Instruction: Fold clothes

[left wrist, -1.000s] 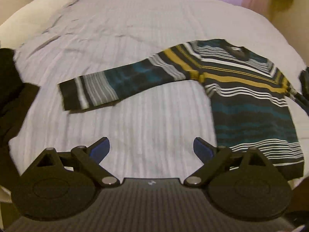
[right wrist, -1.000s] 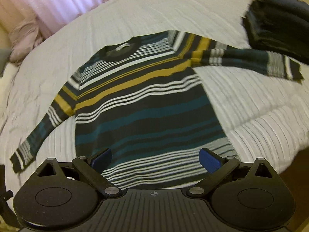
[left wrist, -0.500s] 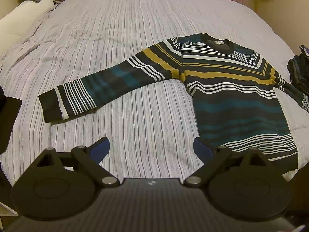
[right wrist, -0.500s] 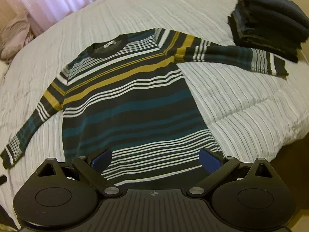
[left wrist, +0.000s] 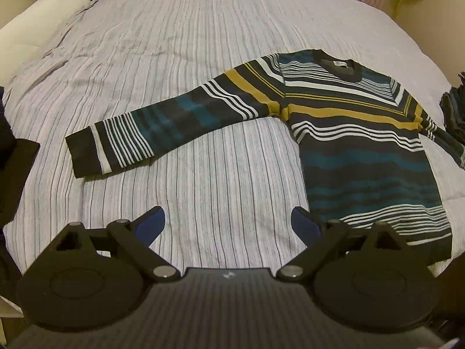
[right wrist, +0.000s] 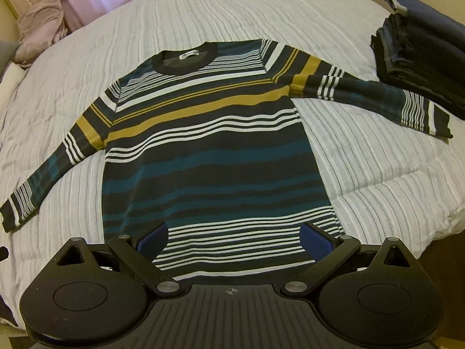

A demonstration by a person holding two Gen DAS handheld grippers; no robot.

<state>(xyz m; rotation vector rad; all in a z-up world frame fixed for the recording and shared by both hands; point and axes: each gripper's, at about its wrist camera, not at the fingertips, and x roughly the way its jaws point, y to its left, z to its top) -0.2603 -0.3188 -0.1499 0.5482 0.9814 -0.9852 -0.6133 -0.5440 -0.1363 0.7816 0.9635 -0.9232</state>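
I am looking down on the sweater (right wrist: 212,157), lying flat and face up on the bed (right wrist: 363,174), both sleeves spread out to the sides, collar at the far end. Nothing is folded yet, by my reading.

My left gripper (left wrist: 228,224) is hovering over bare bedding near the hem corner, fingers spread wide and holding nothing. My right gripper (right wrist: 234,237) is hanging over the hem, fingers also wide and empty.

The right sleeve cuff (right wrist: 427,116) is lying just beside, perhaps touching, a stack (right wrist: 421,67) of dark folded clothes. The left cuff (left wrist: 87,151) is lying well clear on the bed.

Risks I am noting:
- Pinching the bedding along with the knit, since both are soft and the hem is lying flat on it; that would drag the cover up during the fold.
- Lifting the right sleeve carelessly could nudge the stack.
- Gripping only the top layer of the hem would be leaving the back layer behind, giving a skewed fold.
- Uneven lift between my two grippers would be twisting the body.
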